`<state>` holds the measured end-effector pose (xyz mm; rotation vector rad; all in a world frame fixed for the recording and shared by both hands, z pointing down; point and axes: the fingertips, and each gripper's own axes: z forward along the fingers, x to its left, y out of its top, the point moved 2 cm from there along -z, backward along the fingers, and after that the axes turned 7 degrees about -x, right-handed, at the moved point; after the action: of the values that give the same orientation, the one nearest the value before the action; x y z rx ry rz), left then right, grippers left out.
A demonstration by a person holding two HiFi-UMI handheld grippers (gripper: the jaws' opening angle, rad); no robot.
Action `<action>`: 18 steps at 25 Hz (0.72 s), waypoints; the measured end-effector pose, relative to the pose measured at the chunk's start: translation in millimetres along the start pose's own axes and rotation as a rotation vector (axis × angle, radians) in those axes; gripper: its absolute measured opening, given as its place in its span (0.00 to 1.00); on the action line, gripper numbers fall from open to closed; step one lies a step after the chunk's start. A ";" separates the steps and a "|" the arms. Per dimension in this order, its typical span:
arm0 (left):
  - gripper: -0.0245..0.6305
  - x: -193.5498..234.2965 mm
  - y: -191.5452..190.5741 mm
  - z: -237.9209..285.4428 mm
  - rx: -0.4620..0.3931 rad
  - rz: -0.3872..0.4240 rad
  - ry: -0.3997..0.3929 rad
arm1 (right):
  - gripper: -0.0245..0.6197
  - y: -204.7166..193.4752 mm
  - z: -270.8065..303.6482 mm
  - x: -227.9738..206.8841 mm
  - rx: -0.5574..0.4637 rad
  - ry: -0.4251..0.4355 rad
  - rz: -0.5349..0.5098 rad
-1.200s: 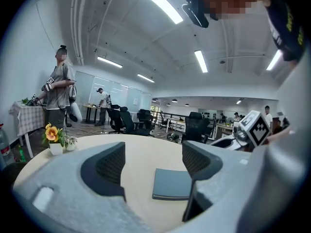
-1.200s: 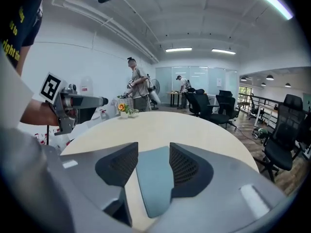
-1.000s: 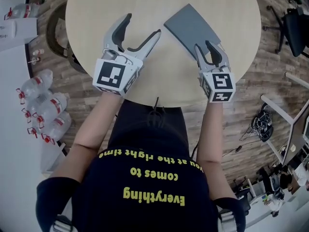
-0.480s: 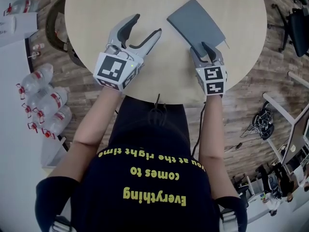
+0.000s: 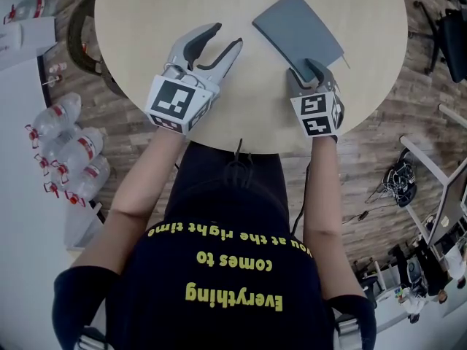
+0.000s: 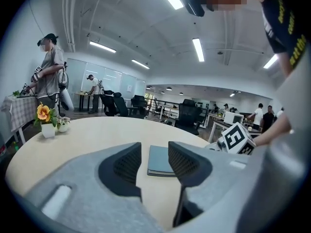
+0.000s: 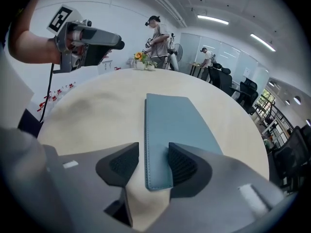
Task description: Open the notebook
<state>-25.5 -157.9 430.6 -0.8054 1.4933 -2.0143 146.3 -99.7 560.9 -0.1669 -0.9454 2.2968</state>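
The notebook [image 5: 298, 31] lies shut and flat on the round table [image 5: 146, 20], its grey-blue cover up, directly in front of the right hand-held gripper [image 5: 305, 70] and off to the right of the left hand-held gripper [image 5: 226, 36]. The right one points steeply down at the near end of the book. Its jaws have just been opening, and in its own view they stand apart on either side of the near corner, with the stitched long edge running away between them. The pads do not seem to press on the cover, so I read it as open and lined up, not gripping. That placement makes sense to me: the corner and free edge nearest the person are the easiest place to get a jaw under the cover and peel it back. The left hand-held gripper hangs low over bare tabletop, pointing almost level across it, well apart from the book. Its jaws have just been closing but a clear gap is left, and nothing sits between them; the notebook only shows through the gap, farther ahead. I take it as waiting there to pin the book down or to catch the cover once it lifts, since a light notebook would likely slide or rise whole if only one side were pulled. The cover is not yet lifted, so the opening itself has not begun. A small pot of flowers [image 6: 46, 120] stands at the far rim of the table beyond the left hand-held gripper, clear of the work.
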 end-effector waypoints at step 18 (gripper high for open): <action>0.14 3.6 -9.5 -8.8 0.035 -0.006 -0.006 | 0.39 1.9 6.4 -5.5 0.012 -0.092 -0.156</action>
<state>-34.7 -151.9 438.4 -0.8021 1.4494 -2.0346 147.5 -107.8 563.6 0.0177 -0.9559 2.1815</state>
